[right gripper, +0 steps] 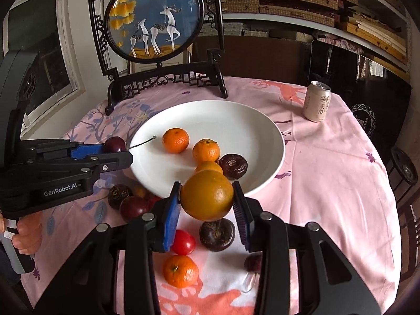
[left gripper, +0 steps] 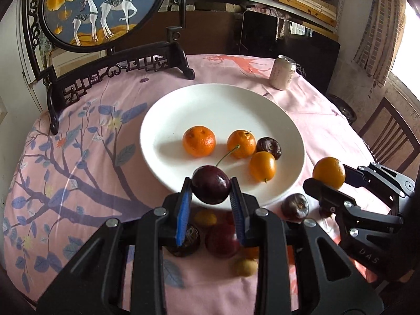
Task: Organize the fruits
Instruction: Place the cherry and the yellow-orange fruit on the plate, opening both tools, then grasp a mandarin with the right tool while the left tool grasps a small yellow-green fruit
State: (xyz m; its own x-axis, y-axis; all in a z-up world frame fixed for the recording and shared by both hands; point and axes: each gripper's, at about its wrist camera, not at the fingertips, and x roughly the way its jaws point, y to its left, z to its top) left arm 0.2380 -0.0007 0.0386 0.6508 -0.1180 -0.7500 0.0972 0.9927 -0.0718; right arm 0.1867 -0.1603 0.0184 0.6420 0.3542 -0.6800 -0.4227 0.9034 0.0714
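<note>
My left gripper [left gripper: 210,187] is shut on a dark red cherry [left gripper: 211,184] with a long stem, held just above the near rim of the white plate [left gripper: 210,105]. My right gripper [right gripper: 207,197] is shut on an orange kumquat [right gripper: 206,195], held above the plate's near edge [right gripper: 252,189]. The plate holds two tangerines [left gripper: 199,141], a kumquat [left gripper: 262,166] and a dark brown round fruit [left gripper: 269,147]. Loose fruit lies on the cloth near me: a tangerine [right gripper: 180,271], a red tomato [right gripper: 183,242], a dark fruit [right gripper: 216,233].
A pale drink can [right gripper: 317,101] stands at the far right of the pink tablecloth. A framed deer screen on a black carved stand [right gripper: 157,26] stands behind the plate. A wooden chair [left gripper: 388,134] is at the table's right edge. More dark fruits [right gripper: 131,204] lie left of the plate.
</note>
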